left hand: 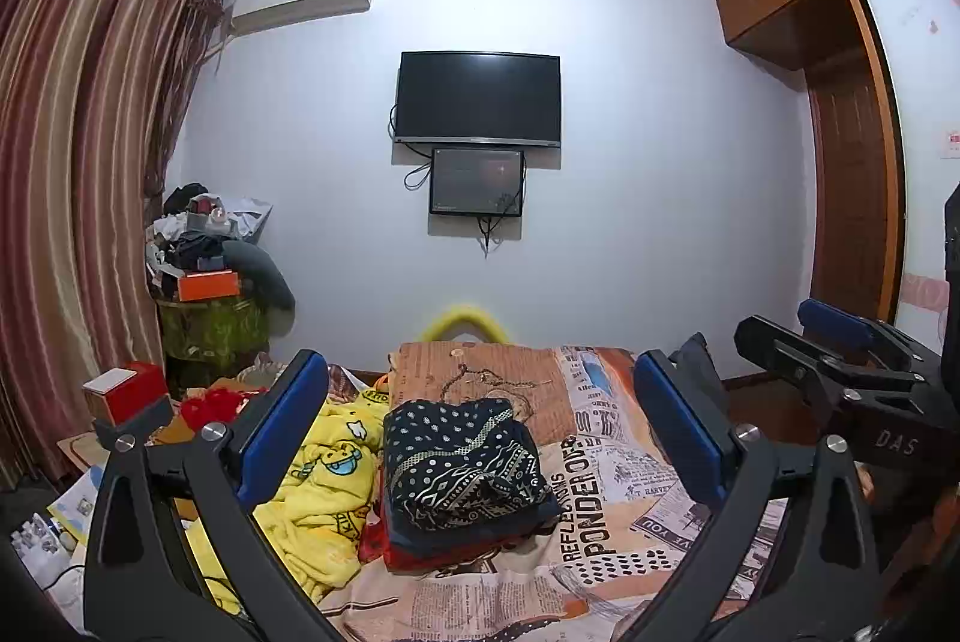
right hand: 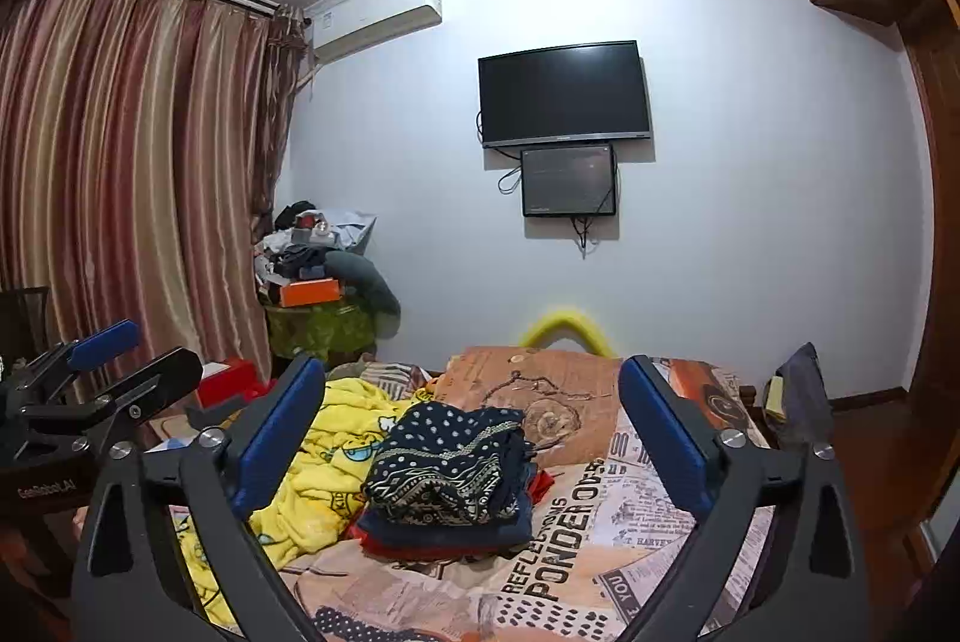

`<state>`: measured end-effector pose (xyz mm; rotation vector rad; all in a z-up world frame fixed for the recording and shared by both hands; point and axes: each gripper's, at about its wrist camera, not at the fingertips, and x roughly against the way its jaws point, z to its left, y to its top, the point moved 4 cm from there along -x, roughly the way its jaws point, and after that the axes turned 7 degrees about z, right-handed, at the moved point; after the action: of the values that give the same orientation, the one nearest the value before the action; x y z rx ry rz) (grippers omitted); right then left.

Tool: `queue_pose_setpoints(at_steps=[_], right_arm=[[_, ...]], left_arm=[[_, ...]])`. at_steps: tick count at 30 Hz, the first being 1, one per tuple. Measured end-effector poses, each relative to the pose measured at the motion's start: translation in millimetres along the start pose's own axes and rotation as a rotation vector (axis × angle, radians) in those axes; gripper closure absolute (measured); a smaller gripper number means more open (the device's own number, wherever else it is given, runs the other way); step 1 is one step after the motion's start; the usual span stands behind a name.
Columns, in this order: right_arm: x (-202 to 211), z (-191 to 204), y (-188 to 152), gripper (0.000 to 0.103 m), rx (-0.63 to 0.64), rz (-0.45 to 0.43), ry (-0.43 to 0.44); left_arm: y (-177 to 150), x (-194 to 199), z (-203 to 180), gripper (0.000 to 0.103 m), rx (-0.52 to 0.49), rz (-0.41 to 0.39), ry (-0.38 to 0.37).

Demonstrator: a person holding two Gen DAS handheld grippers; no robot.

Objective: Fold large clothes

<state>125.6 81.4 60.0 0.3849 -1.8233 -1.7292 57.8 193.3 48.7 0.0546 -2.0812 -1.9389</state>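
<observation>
Yellow blanket (left hand: pixel 324 486) beside folded clothes (left hand: pixel 462 468); television (left hand: pixel 478 98) beyond

A folded dark navy garment (left hand: pixel 462 462) (right hand: pixel 447 465), white-dotted with a pale patterned band, tops a small stack of navy and red clothes (left hand: pixel 444 546) (right hand: pixel 444 534) lying on the bed.

Cool, even indoor light, soft shadows, sharp focus, strong fisheye bending with dark vignetted corners.
</observation>
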Motion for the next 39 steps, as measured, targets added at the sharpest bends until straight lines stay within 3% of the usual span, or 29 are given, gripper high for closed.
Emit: queue_pose_setpoints(at_steps=[39], right_arm=[[3.7, -7.5, -8.1, 0.005, -0.032, 0.048, 0.006]], left_arm=[[-12.6, -12.3, 7.8, 0.001, 0.021, 0.047, -0.012]])
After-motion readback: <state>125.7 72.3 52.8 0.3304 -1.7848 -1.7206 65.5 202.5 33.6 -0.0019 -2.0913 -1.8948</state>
